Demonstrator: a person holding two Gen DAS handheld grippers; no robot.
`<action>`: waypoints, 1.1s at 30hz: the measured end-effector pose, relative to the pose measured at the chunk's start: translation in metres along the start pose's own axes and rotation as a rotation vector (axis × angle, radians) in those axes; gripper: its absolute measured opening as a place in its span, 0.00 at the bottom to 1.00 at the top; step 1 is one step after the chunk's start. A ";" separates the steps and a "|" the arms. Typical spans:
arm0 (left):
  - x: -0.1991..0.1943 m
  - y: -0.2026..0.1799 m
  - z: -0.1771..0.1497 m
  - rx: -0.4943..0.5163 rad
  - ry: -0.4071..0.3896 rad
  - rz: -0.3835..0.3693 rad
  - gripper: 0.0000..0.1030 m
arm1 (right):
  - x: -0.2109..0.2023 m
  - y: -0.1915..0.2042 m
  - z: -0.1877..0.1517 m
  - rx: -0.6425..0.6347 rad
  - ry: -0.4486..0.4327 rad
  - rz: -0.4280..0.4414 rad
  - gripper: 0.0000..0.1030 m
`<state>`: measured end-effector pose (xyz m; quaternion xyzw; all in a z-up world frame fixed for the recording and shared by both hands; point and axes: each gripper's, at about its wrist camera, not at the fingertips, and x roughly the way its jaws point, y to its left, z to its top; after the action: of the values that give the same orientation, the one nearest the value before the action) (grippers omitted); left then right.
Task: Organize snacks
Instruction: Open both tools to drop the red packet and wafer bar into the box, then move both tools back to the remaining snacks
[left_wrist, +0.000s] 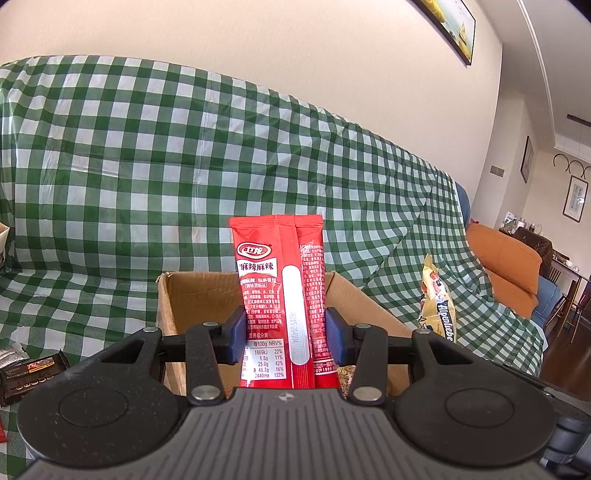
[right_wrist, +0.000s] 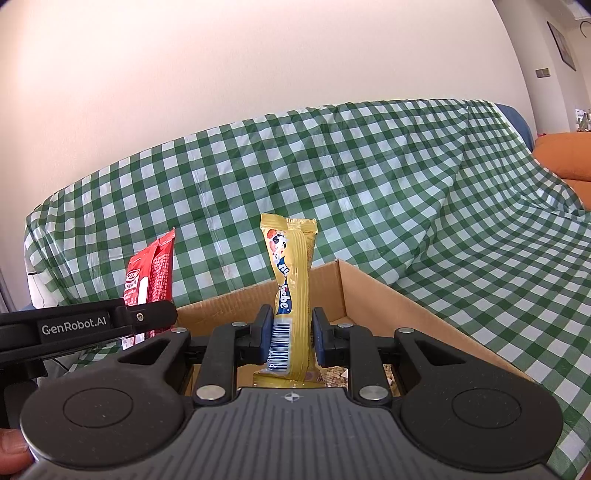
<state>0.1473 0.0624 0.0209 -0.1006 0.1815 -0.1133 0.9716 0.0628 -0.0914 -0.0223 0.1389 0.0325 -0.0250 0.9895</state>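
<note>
- Red snack packet (left_wrist: 282, 302), nearest the left wrist camera, stands upright between the blue pads of the left gripper (left_wrist: 284, 332), which is closed on the packet's lower half at a middling width; the top half rises free above the jaws.
- It looks light and thin, a soft foil sachet with a slick printed skin. I judge it would crumple under a hard squeeze and could slide if pinched near a sealed end, so the broad middle, where the pads sit now, seems the best hold.
- Yellow Alpenliebe packet (right_wrist: 293, 295) is pinched the same way by the right gripper (right_wrist: 291, 338), whose jaws are nearly together on its narrow, twisted waist; its crimped top sticks up above them and the barcode end hangs just below.
- It too seems light and pliant; the twist suggests it bends readily, so a low hold near the barcode keeps it steadier.
- Just beyond and below both grippers an open cardboard box (right_wrist: 373, 291) waits, its far wall behind each packet and some pale wrappers on its floor.
- To the left of the left gripper, dark snack bars (left_wrist: 31, 371) lie on the green checked cloth (left_wrist: 110, 166), well apart from the box.
- A fingertip (right_wrist: 11, 448) shows at the lower left edge of the right view.
</note>
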 end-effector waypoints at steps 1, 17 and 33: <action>0.000 0.000 0.000 -0.001 -0.001 0.000 0.47 | 0.000 0.000 0.000 0.000 0.000 0.000 0.23; 0.000 -0.001 0.000 -0.006 -0.010 -0.004 0.47 | -0.002 0.001 -0.003 -0.003 0.000 -0.002 0.23; -0.011 0.003 0.003 0.016 -0.023 0.005 0.57 | 0.006 -0.002 -0.003 -0.012 0.016 -0.019 0.50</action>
<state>0.1389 0.0682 0.0263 -0.0938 0.1696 -0.1111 0.9747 0.0684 -0.0928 -0.0263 0.1331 0.0419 -0.0331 0.9897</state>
